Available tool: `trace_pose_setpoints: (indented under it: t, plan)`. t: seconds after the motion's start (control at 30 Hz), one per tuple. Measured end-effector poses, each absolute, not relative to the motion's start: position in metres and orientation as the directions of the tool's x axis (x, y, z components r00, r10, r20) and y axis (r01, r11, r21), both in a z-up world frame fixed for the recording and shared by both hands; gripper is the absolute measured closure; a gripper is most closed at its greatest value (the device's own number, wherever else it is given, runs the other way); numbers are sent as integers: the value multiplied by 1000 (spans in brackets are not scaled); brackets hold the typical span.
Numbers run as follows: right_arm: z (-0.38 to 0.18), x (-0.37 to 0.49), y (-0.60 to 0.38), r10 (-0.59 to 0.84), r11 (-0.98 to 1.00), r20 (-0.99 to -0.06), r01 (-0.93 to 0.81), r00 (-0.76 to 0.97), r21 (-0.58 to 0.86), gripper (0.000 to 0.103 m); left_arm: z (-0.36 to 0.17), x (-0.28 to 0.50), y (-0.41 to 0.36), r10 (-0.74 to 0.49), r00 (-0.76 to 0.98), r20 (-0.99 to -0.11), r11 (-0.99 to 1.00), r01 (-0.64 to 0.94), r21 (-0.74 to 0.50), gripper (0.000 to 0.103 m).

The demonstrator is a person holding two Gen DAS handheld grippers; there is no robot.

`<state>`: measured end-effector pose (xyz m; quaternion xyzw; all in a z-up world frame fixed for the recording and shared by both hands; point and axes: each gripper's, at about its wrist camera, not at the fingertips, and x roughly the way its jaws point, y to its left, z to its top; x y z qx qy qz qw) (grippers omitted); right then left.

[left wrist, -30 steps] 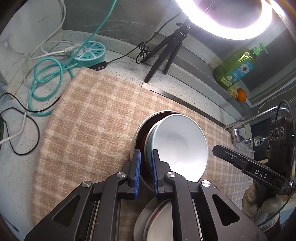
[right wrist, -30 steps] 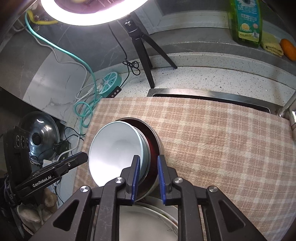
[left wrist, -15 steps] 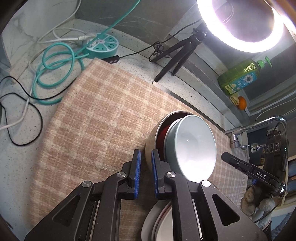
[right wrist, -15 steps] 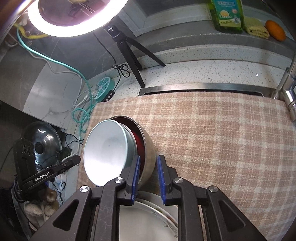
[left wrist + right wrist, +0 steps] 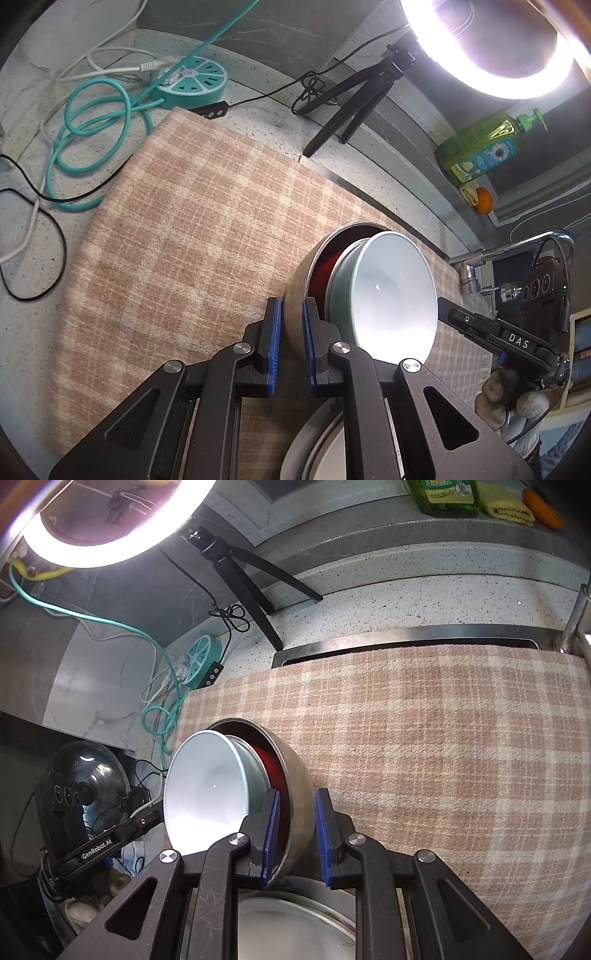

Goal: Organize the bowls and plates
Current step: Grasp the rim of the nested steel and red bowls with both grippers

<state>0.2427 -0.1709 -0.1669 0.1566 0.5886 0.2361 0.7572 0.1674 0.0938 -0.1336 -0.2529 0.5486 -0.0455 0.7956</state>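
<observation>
A steel bowl with a red inside carries a pale blue bowl nested in it. My left gripper is shut on the steel bowl's wall on one side. My right gripper is shut on the steel bowl on the opposite side, with the pale blue bowl to its left. The stack hangs tilted over the checked cloth. Just beneath both grippers lies a white plate, largely hidden by the fingers. A finger of each gripper shows in the other's view.
A ring light on a black tripod stands at the back of the counter. A teal power hub with looped cables lies at the far left. A green soap bottle, an orange and a tap are at the right.
Both grippers have sunk a little with the nested bowls still in them. The right one has rolled, and more of the steel bowl's outer wall shows.
</observation>
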Motion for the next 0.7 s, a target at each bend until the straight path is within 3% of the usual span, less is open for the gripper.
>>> trace_pose_setpoints:
  t: [0.7]
  plan:
    - [-180,249,-159,534,844,-830,-166,163,510,85,-133,174,93,-352,387,-852,876,-183,-445,93]
